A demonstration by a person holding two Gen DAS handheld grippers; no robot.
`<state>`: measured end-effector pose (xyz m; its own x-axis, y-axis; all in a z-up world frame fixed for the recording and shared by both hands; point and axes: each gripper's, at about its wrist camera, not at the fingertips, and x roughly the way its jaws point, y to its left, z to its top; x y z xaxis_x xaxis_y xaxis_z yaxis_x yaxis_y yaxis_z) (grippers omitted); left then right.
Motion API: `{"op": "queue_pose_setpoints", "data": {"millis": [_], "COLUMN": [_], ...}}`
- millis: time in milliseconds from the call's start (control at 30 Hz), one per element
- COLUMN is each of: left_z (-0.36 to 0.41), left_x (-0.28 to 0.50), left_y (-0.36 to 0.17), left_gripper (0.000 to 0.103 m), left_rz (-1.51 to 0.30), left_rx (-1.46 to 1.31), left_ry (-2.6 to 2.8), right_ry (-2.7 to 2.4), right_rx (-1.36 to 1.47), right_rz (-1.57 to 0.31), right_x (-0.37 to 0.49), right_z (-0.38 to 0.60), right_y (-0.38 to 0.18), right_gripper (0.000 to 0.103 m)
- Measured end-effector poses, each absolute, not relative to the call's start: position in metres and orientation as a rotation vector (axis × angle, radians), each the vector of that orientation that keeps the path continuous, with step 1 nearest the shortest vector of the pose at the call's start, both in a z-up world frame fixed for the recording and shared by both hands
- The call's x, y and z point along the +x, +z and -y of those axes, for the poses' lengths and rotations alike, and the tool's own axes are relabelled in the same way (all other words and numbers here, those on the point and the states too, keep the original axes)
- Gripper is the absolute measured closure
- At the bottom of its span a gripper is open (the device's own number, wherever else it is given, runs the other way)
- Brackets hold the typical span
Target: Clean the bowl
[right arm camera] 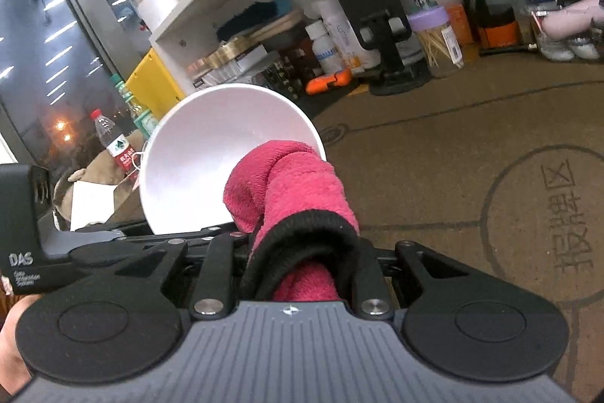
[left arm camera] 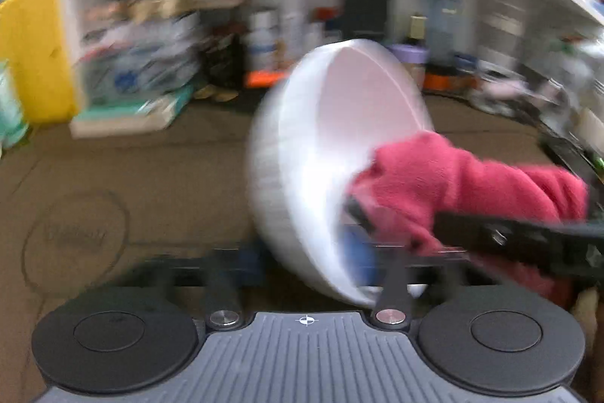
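Observation:
A white bowl (left arm camera: pixel 339 138) is raised off the table and tipped on its edge, its inside facing right. My left gripper (left arm camera: pixel 305 261) is shut on its lower rim, with one blue pad (left arm camera: pixel 358 259) inside the bowl and the other finger outside. The view is blurred. A pink cloth (left arm camera: pixel 453 176) reaches into the bowl from the right, carried by the black finger (left arm camera: pixel 498 238) of my right gripper. In the right wrist view my right gripper (right arm camera: pixel 298 244) is shut on the rolled pink cloth (right arm camera: pixel 294 184), whose tip presses on the inner wall of the bowl (right arm camera: pixel 211 153).
A brown mat (right arm camera: pixel 434 169) with printed circles covers the table. Along the back, under a white shelf, stand a black phone stand (right arm camera: pixel 377 25), a purple-lidded jar (right arm camera: pixel 434 36), bottles and an orange object (right arm camera: pixel 328 82). A water bottle (right arm camera: pixel 113 142) and a yellow box (right arm camera: pixel 154 82) stand behind the bowl.

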<state>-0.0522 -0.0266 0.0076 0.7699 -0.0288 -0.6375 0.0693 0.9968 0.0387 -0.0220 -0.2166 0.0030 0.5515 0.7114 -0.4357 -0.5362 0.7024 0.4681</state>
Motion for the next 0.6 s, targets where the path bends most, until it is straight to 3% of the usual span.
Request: {"op": "queue_pose_setpoints", "data": {"millis": [67,333,500,600], "left_z": [0.026,0.037,0.033,0.024], "left_x": [-0.059,-0.077,-0.07,-0.062], "left_y": [0.01,0.02,0.02,0.022], "left_gripper": [0.073,0.07,0.069,0.067], "left_rz": [-0.683,-0.748,-0.775,-0.776], "left_rx": [0.118,0.278,0.294,0.343], "left_ry": [-0.104,-0.24,-0.287,-0.322], "right_ry": [0.727,0.68,0.835,1.028], "right_rx": [0.182,-0.24,-0.338,-0.26], "right_rz": [-0.605,-0.349,-0.19,-0.221], "right_x": [-0.03,-0.062,-0.087,-0.082], "right_z": [0.207,0.154,0.139,0.154], "right_y": [0.009,0.037,0.046,0.049], "right_gripper": [0.081,0.081,0.081,0.082]}}
